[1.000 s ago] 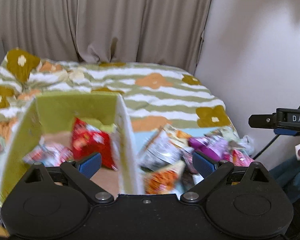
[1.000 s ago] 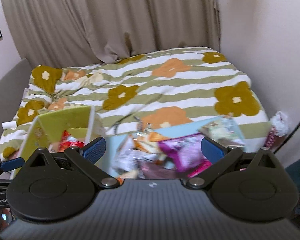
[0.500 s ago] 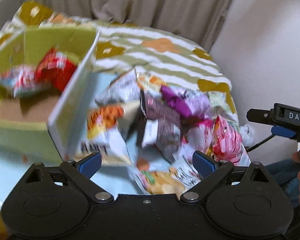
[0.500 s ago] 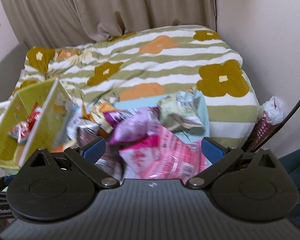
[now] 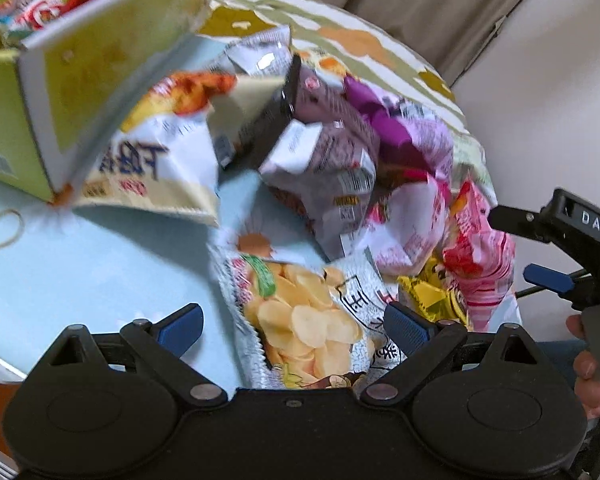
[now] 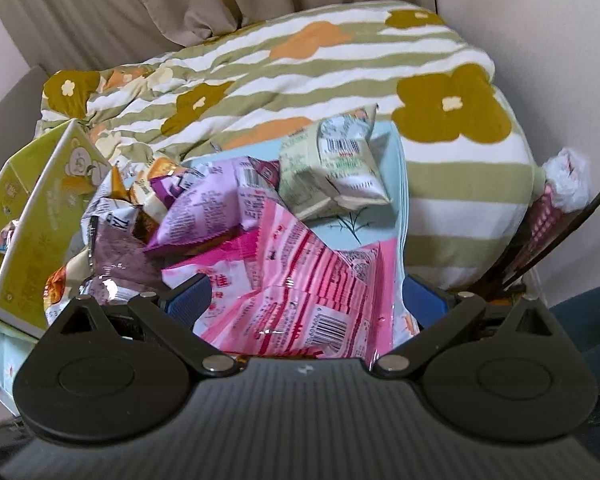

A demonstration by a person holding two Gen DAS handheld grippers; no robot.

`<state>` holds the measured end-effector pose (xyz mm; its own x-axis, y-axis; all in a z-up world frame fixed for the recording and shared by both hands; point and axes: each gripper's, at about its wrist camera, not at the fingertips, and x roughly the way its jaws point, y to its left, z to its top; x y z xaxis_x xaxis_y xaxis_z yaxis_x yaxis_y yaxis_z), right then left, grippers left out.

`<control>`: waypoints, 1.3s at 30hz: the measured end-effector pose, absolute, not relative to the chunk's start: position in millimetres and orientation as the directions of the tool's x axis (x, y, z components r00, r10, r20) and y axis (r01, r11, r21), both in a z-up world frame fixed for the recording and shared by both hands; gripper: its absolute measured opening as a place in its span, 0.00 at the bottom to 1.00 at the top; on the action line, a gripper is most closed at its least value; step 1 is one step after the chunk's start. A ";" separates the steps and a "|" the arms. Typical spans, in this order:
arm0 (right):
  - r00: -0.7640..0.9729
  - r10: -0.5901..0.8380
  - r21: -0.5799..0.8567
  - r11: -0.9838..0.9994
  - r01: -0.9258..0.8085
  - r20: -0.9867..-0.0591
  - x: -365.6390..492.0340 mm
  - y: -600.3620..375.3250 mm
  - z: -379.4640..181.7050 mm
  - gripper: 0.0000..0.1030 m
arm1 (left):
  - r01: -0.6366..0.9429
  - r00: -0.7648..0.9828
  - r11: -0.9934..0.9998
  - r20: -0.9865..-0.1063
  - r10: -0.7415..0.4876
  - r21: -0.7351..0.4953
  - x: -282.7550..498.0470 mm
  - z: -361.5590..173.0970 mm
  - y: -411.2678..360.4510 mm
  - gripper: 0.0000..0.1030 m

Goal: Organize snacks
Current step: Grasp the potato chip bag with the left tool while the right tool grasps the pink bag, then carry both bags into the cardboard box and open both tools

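Note:
A heap of snack bags covers the pale blue table (image 5: 80, 280). My left gripper (image 5: 294, 326) is open and low over a silver potato-chip bag (image 5: 300, 312), which lies between its fingers without being clamped. The green cardboard box (image 5: 80, 80) stands at the upper left with a red and a white bag (image 5: 28, 12) inside. My right gripper (image 6: 306, 300) is open just above a large pink bag (image 6: 300, 276). Behind the pink bag lie a purple bag (image 6: 204, 212) and a pale green bag (image 6: 336, 168). The box (image 6: 32, 220) is at the left of the right wrist view.
A rubber band (image 5: 3, 227) lies on the table left of the pile. A bed with a striped flower blanket (image 6: 300, 60) lies beyond the table, and curtains and a wall behind it. A hand (image 5: 588, 376) holds the right gripper's handle at the far right.
The left gripper swung right from the box and dropped toward the chip bag. The right gripper moved forward and down over the pink bag. Both stayed open.

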<state>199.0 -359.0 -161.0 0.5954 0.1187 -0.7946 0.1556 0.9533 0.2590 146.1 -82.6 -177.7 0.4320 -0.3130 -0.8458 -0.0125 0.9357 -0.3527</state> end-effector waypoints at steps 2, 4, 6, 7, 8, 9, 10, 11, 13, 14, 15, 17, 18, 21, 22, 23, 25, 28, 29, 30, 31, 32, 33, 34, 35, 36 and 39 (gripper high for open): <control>0.586 0.133 0.279 0.946 0.166 -0.799 202.0 -362.9 -168.2 1.00 | -0.009 0.419 0.932 -0.848 -0.326 -0.363 146.1 -186.5 -87.2 0.93; 0.574 0.145 0.297 0.938 0.180 -0.806 204.1 -366.3 -175.5 1.00 | -0.006 0.395 0.930 -0.855 -0.335 -0.368 147.2 -193.4 -91.0 0.91; 0.578 0.144 0.301 0.935 0.186 -0.803 204.8 -368.4 -179.1 1.00 | -0.001 0.398 0.930 -0.853 -0.337 -0.368 146.0 -195.9 -93.7 0.91; 0.582 0.144 0.301 0.936 0.183 -0.800 205.2 -369.1 -179.3 1.00 | 0.011 0.396 0.936 -0.858 -0.326 -0.351 146.2 -195.8 -96.7 0.91; 0.583 0.142 0.299 0.937 0.182 -0.800 205.9 -368.8 -179.1 1.00 | 0.030 0.395 0.943 -0.863 -0.314 -0.330 146.0 -195.3 -100.0 0.90; 0.582 0.140 0.296 0.938 0.181 -0.801 206.7 -369.2 -179.2 1.00 | 0.044 0.393 0.949 -0.868 -0.304 -0.312 145.8 -194.8 -103.2 0.90; 0.582 0.141 0.296 0.938 0.181 -0.801 207.0 -369.5 -179.0 1.00 | 0.053 0.392 0.951 -0.870 -0.300 -0.304 145.2 -194.4 -105.1 0.87; 0.582 0.144 0.299 0.937 0.180 -0.800 206.9 -369.8 -178.5 1.00 | 0.062 0.390 0.951 -0.870 -0.303 -0.303 144.5 -193.9 -106.5 0.82; 0.583 0.148 0.303 0.937 0.176 -0.799 206.5 -369.2 -178.4 1.00 | 0.074 0.379 0.949 -0.872 -0.310 -0.306 143.3 -192.1 -108.5 0.72; 0.584 0.149 0.304 0.936 0.176 -0.798 205.7 -368.5 -177.8 1.00 | 0.076 0.377 0.948 -0.871 -0.314 -0.309 142.4 -190.6 -109.1 0.68; 0.587 0.153 0.309 0.935 0.176 -0.795 204.6 -368.3 -177.2 1.00 | 0.081 0.378 0.950 -0.873 -0.309 -0.301 142.4 -189.6 -111.0 0.68; 0.587 0.165 0.321 0.932 0.171 -0.793 203.5 -367.3 -177.1 1.00 | 0.103 0.379 0.953 -0.875 -0.302 -0.284 142.1 -189.4 -114.5 0.65; 0.581 0.172 0.327 0.929 0.173 -0.795 203.9 -366.5 -178.0 1.00 | 0.105 0.380 0.951 -0.872 -0.308 -0.290 142.0 -189.4 -114.3 0.63; 0.564 0.181 0.340 0.921 0.189 -0.806 205.5 -365.5 -183.3 1.00 | 0.116 0.382 0.949 -0.869 -0.316 -0.295 142.8 -188.6 -113.0 0.59; 0.558 0.181 0.341 0.919 0.198 -0.810 206.3 -365.5 -185.4 1.00 | 0.113 0.383 0.947 -0.866 -0.322 -0.301 142.9 -188.4 -111.0 0.56; 0.554 0.186 0.350 0.914 0.204 -0.811 206.9 -366.0 -187.6 1.00 | 0.110 0.385 0.945 -0.863 -0.326 -0.308 142.8 -187.8 -108.9 0.54; 0.550 0.194 0.364 0.906 0.217 -0.812 208.3 -367.2 -191.3 1.00 | 0.107 0.386 0.944 -0.862 -0.328 -0.312 143.2 -187.2 -106.7 0.53; 0.542 0.202 0.375 0.898 0.231 -0.816 212.2 -369.1 -196.6 1.00 | 0.097 0.386 0.942 -0.860 -0.333 -0.321 143.8 -187.0 -103.0 0.53; 0.539 0.202 0.376 0.897 0.234 -0.818 213.8 -368.5 -198.0 1.00 | 0.094 0.386 0.941 -0.860 -0.335 -0.325 143.8 -186.4 -101.6 0.53; 0.536 0.203 0.376 0.896 0.235 -0.820 215.2 -367.8 -199.2 1.00 | 0.092 0.389 0.941 -0.858 -0.335 -0.325 143.7 -185.3 -100.8 0.52; 0.530 0.206 0.376 0.896 0.235 -0.822 216.7 -366.5 -200.8 1.00 | 0.091 0.393 0.941 -0.856 -0.335 -0.326 143.5 -183.8 -99.5 0.52; 0.528 0.204 0.369 0.901 0.228 -0.824 218.5 -364.2 -201.1 1.00 | 0.090 0.397 0.941 -0.855 -0.335 -0.327 143.4 -182.1 -98.4 0.52; 0.520 0.201 0.359 0.906 0.223 -0.830 220.4 -361.0 -202.4 1.00 | 0.089 0.401 0.941 -0.853 -0.335 -0.327 143.9 -180.4 -98.7 0.52; 0.510 0.203 0.354 0.909 0.218 -0.836 222.3 -357.9 -204.9 1.00 | 0.089 0.406 0.940 -0.850 -0.335 -0.329 144.2 -178.7 -97.6 0.52; 0.496 0.211 0.356 0.908 0.219 -0.842 224.0 -355.7 -209.9 1.00 | 0.087 0.411 0.940 -0.848 -0.335 -0.329 144.8 -177.1 -96.8 0.52; 0.498 0.199 0.344 0.913 0.220 -0.844 223.9 -353.3 -211.0 1.00 | 0.087 0.414 0.940 -0.846 -0.336 -0.330 145.5 -175.9 -96.2 0.52; 0.510 0.194 0.345 0.912 0.221 -0.838 220.9 -351.8 -210.4 1.00 | 0.081 0.424 0.939 -0.840 -0.337 -0.335 145.4 -172.0 -92.0 0.52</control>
<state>220.9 -351.8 -210.4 0.5105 0.1938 -0.8378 0.2205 0.9122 0.3453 145.4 -92.0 -172.0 0.4245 -0.3369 -0.8404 0.0807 0.9386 -0.3354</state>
